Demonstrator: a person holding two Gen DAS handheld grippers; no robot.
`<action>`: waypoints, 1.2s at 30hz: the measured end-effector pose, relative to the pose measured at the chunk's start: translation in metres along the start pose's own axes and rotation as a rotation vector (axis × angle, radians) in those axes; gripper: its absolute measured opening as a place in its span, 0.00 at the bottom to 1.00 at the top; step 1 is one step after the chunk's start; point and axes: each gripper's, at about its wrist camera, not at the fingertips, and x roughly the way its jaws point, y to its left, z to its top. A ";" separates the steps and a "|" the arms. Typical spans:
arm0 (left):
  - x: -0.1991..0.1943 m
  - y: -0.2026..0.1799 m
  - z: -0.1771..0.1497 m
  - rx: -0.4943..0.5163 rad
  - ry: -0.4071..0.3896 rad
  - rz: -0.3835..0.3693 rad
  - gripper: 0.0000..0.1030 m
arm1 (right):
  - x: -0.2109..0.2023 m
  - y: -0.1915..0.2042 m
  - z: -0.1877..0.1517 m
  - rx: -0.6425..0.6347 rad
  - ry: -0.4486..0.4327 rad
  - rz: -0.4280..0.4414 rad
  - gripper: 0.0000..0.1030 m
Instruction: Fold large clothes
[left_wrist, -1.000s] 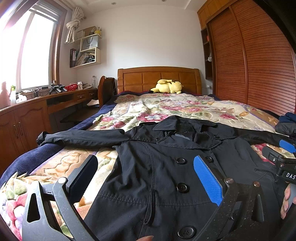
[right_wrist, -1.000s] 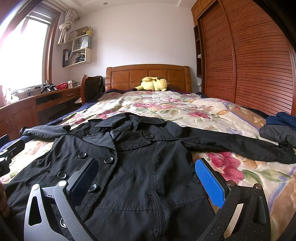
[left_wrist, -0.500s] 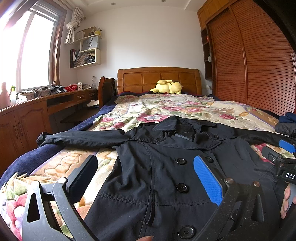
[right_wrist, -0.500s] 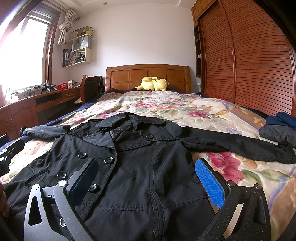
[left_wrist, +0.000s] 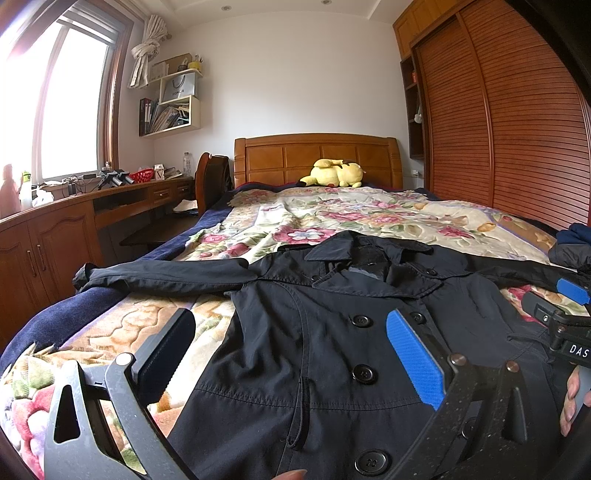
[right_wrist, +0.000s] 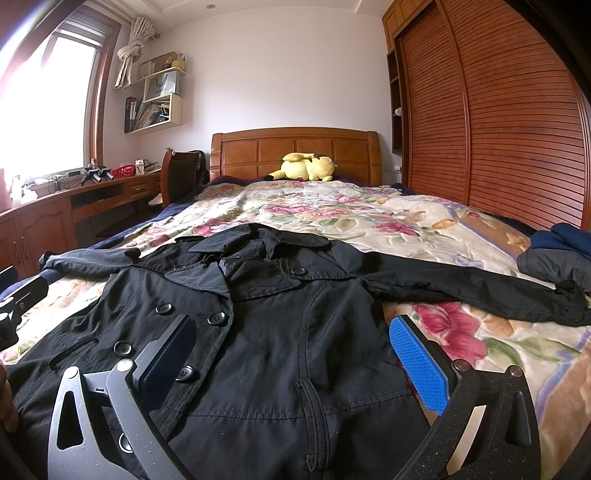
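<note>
Black coat (left_wrist: 332, 350) lies flat on the bed (left_wrist: 332, 214); left gripper (left_wrist: 291, 354) and right gripper (right_wrist: 295, 354) both hover apart above it.

Both claws gape wide and hold nothing, the left claw (left_wrist: 291, 354) beside the right claw (right_wrist: 295, 354).

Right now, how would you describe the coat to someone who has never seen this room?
Start at the bed with the floral quilt. Near its foot end lies the black coat, face up, both sleeves spread sideways. Its double row of dark buttons sets it apart from the bundled dark clothes at the quilt's right edge.
</note>
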 end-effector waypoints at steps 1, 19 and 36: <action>0.000 0.000 0.000 0.000 0.000 0.000 1.00 | 0.000 0.000 0.000 0.000 0.000 0.000 1.00; 0.000 0.000 0.000 0.000 -0.002 0.000 1.00 | 0.000 0.001 0.000 -0.001 0.000 0.000 1.00; -0.007 0.017 0.031 0.006 0.014 -0.014 1.00 | -0.011 0.007 0.020 0.005 -0.031 0.055 1.00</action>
